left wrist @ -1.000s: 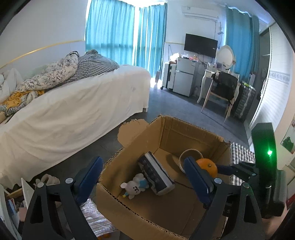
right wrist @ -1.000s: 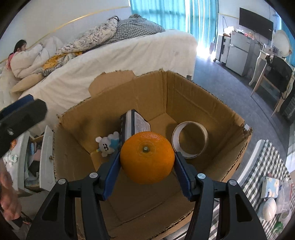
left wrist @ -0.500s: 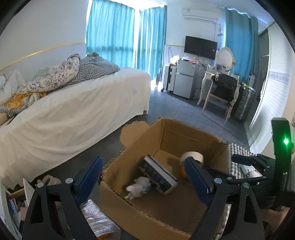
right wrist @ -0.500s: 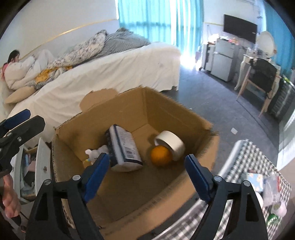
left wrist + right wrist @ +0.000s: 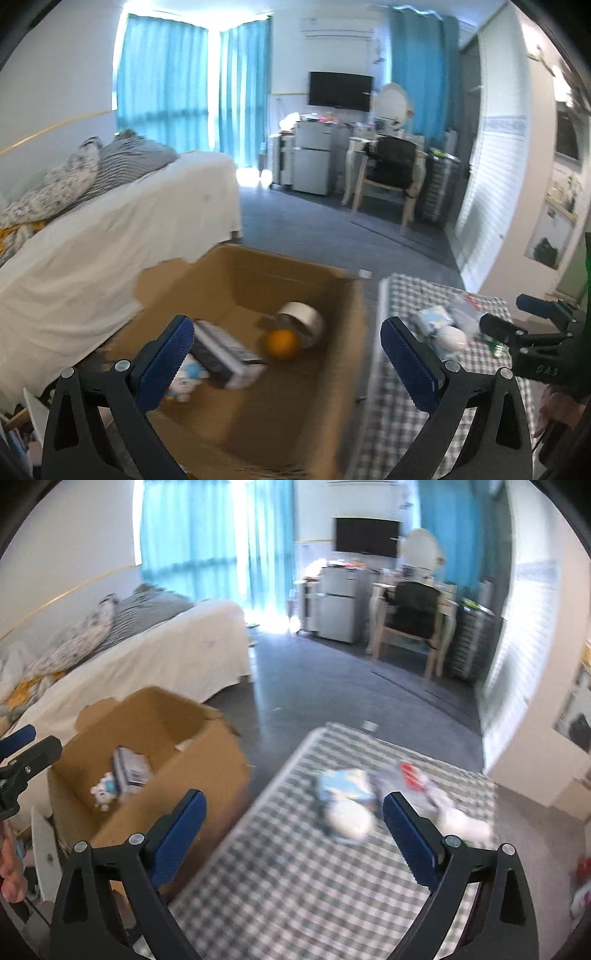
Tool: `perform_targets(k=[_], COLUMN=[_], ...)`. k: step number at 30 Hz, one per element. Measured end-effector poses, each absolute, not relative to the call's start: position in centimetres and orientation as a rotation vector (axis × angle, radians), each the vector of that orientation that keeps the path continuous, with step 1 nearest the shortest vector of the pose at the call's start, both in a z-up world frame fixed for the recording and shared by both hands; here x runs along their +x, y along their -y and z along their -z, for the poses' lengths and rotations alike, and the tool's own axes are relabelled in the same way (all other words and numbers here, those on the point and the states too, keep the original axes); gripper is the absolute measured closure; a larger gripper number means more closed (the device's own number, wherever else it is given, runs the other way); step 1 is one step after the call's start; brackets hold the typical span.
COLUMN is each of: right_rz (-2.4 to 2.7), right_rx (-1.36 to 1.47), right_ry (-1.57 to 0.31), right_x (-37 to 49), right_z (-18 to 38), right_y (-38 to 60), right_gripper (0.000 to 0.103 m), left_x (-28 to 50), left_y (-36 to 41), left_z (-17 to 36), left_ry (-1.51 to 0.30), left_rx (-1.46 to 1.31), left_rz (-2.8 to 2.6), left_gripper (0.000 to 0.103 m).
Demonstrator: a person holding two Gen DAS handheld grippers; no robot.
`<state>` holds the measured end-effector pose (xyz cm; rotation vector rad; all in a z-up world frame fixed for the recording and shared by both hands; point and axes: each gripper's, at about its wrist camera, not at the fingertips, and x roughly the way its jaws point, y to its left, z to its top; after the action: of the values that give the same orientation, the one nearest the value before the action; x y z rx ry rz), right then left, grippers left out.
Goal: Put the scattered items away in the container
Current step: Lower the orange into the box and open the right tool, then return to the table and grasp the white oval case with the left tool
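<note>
The cardboard box (image 5: 343, 354) stands open on the floor. It holds an orange (image 5: 282, 343), a tape roll (image 5: 301, 319), a dark boxed item (image 5: 225, 352) and a small plush toy (image 5: 186, 380). My left gripper (image 5: 286, 325) hovers above the box with its jaws opening and nothing between them. My right gripper (image 5: 293, 797) is over the checkered table (image 5: 295, 878), its jaws opening and bare. Ahead of it lie a blue packet (image 5: 343, 784), a white round object (image 5: 349, 819) and a clear bag with red print (image 5: 410, 775), all blurred.
A white-sheeted bed (image 5: 110, 251) runs along the left of the box. A wooden chair (image 5: 388, 177), a small fridge (image 5: 314, 162) and a desk stand at the far wall. A white drawer unit (image 5: 44, 849) sits beside the box. Dark floor lies between.
The right gripper let go of the orange, which now lies in the box by the tape roll. It then swung right to above the checkered table. The left gripper also shifted right.
</note>
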<state>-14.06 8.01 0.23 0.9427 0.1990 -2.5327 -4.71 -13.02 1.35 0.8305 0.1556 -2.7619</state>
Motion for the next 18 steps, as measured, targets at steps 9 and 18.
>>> perform_targets(k=[9,18], right_rz=[2.65,2.668], right_rx=[1.008,1.035], right_ry=[-0.162,-0.11], right_x=[-13.6,-13.7], right_z=[0.6,2.6], right_y=[-17.4,-21.5], right_gripper=[0.006,0.006], left_x=[-9.3,-13.1], left_y=[3.4,-2.1], left_z=[1.1,4.9], left_ry=[-0.026,0.042], left_rx=[0.933,1.009], left_rz=[2.905,2.953], left_gripper=[0.0,0.0])
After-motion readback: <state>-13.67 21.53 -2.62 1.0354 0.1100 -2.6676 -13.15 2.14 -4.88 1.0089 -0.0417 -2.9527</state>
